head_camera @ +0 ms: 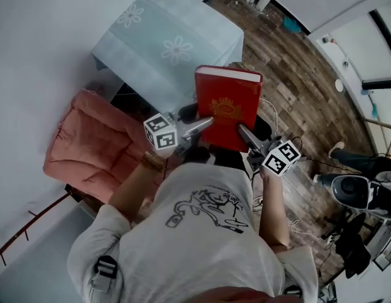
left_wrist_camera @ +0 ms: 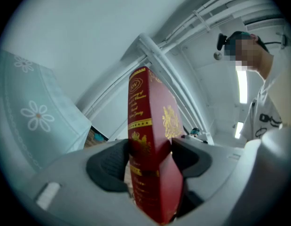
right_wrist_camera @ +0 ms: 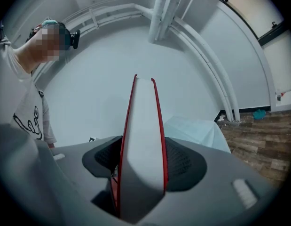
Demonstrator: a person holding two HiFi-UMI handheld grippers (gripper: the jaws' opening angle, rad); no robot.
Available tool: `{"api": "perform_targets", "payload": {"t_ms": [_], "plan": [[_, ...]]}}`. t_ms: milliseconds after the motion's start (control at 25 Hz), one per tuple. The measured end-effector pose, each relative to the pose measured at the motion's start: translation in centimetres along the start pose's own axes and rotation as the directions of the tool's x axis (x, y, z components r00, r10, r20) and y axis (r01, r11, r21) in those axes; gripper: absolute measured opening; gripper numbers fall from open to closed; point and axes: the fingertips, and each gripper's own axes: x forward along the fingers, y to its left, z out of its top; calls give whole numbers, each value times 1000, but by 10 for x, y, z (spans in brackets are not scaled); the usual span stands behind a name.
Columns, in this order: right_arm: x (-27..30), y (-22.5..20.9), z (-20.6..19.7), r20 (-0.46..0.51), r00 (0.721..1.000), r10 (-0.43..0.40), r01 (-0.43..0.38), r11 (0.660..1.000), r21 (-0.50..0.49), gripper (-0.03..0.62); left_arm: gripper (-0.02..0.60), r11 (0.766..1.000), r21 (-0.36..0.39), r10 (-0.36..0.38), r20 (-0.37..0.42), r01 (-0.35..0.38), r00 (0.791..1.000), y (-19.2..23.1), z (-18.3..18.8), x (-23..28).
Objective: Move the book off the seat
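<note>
Table: a table with a pale blue flowered cloth (head_camera: 163, 40) is standing at the top of the head view, on a wood-plank floor (head_camera: 296, 93).
Seat: a chair with a pink cushion (head_camera: 94, 147) is sitting to the left, below the table.
Arms: both forearms are reaching forward from the chest, elbows bent, and converging on the book from either side.
Book: the red hardback book (head_camera: 228, 103) is hanging in the air between the two grippers with its gilt cover facing up, to the right of the pink cushion and clear of it, its far edge near the table's corner.
Left gripper (head_camera: 204, 124): it is pointing roughly level, and its jaws are pressing on the covers at the spine side.
Right gripper (head_camera: 244, 133): it is tilting slightly down, and its jaws are clamping the covers at the white page edge.
</note>
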Motion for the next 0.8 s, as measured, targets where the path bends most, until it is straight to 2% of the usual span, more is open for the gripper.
{"api": "perform_targets", "payload": {"t_ms": [160,400,480,640,800], "plan": [[30,-11,8,-47,996,76,-77,997,-2,282,282,997,1,81,60,-81,995,19,15,-9],[82,-6,10,-120,971,206,-208,978,-6,282,281,978,-6,208,157,-210,965,41,32,-44],[103,-4,14,-160,951,264,-268,963,-6,282,281,964,-18,262,202,-264,944,48,41,-57],[151,-10,28,-256,888,382,-393,920,11,282,281,922,-60,382,290,-382,877,70,62,-72],[180,-18,35,-323,830,456,-472,881,32,282,281,882,-101,466,342,-461,816,85,71,-77]]}}
